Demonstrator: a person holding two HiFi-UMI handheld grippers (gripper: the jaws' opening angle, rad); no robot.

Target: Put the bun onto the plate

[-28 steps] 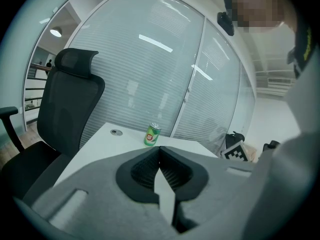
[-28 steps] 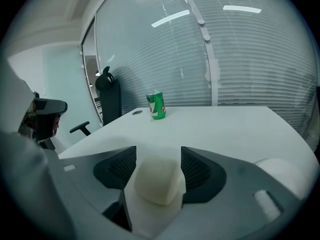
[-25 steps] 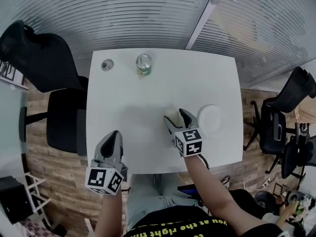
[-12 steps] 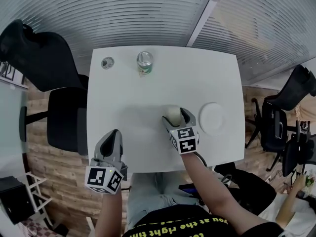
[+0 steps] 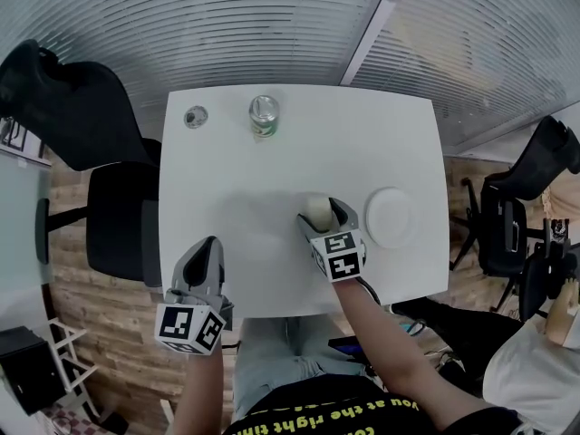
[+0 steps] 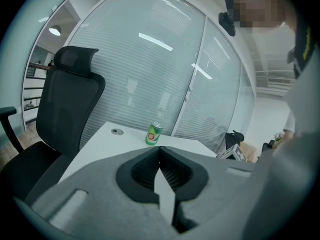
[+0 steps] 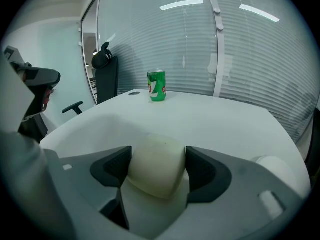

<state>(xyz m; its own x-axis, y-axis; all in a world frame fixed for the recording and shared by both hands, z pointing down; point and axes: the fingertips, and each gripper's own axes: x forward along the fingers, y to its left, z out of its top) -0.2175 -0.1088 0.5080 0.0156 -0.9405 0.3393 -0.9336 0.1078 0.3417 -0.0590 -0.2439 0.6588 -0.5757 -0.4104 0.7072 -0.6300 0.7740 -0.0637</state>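
Right gripper (image 5: 323, 216): jaws spread wide, just been opening, straddling the bun (image 5: 315, 208). Pads sit close on both sides, no squeeze visible. Bun rests on the white table (image 5: 236, 170), just left of the white plate (image 5: 391, 217), not touching it. Left gripper (image 6: 160, 151): jaws together, nothing between them, held at the near table edge.

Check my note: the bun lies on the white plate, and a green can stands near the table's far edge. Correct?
No. The head view shows the bun on the bare table, left of the empty plate, not on it. The green can does stand near the far edge.
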